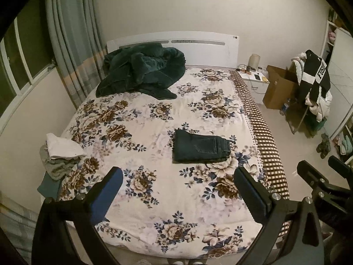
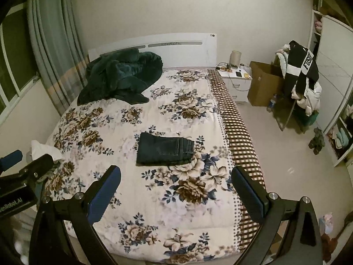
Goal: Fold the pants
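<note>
Dark jeans (image 1: 199,146) lie folded into a compact rectangle on the flowered bedspread (image 1: 141,114), right of the bed's middle; the right wrist view shows the same jeans (image 2: 164,151). My left gripper (image 1: 178,174) hangs above the bed's near end, open, nothing between its blue pads. My right gripper (image 2: 176,173) is likewise open and empty, held well short of the jeans. The right gripper's black fingers (image 1: 308,174) also show at the right edge of the left wrist view, and the left gripper's finger (image 2: 42,161) at the left edge of the right wrist view.
A crumpled dark green blanket (image 1: 141,72) lies by the white headboard (image 1: 198,46). A pile of clothes (image 1: 59,154) sits at the bed's left edge. Right of the bed stand a nightstand (image 1: 253,77), a cardboard box (image 1: 278,86) and a chair draped with clothes (image 1: 313,81).
</note>
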Demonstrator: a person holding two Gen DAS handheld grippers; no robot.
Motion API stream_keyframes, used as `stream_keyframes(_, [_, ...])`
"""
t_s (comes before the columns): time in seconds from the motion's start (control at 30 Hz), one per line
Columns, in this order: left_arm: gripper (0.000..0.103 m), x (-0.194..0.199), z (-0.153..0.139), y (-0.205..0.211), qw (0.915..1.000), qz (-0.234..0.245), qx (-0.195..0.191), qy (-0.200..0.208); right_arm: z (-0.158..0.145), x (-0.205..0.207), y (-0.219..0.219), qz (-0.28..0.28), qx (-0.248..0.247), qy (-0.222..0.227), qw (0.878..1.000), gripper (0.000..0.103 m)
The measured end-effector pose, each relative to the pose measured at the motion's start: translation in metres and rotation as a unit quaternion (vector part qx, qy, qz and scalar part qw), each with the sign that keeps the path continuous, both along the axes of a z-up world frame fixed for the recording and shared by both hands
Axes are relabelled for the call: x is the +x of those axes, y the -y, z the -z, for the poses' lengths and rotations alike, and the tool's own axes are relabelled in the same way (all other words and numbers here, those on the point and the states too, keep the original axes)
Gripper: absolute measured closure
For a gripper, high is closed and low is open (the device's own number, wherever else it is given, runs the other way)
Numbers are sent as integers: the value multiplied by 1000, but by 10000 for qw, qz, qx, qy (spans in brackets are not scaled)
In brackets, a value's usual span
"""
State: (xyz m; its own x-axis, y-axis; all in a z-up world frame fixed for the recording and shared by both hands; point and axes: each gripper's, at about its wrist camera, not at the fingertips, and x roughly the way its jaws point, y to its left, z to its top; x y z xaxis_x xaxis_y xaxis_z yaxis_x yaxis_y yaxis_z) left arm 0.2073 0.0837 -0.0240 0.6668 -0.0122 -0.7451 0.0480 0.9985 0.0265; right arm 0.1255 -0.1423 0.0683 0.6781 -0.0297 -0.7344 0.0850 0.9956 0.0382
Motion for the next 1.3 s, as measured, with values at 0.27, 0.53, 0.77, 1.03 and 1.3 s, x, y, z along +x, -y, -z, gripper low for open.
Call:
stream_keyframes(0.27, [0, 0, -4, 0, 10000, 16, -40, 34, -4, 1, 0, 18, -18, 37, 10000, 1])
stream_keyframes(0.53, [0, 1, -6, 2, 10000, 15, -29, 53, -6, 2, 0, 27, -38, 56, 10000, 1])
stream_keyframes(0.77, [0, 5, -9, 0, 10000, -17, -28, 58, -7, -3, -3, 44, -31, 62, 10000, 1])
stream_keyframes(1.03, [0, 4, -10, 0, 10000, -46, -6, 72, -9, -2, -4, 13, -16, 68, 10000, 1])
stream_keyframes(1.3, [0, 4, -10, 0, 10000, -60, -17, 74, -12, 3, -5, -31, 18, 63, 10000, 1])
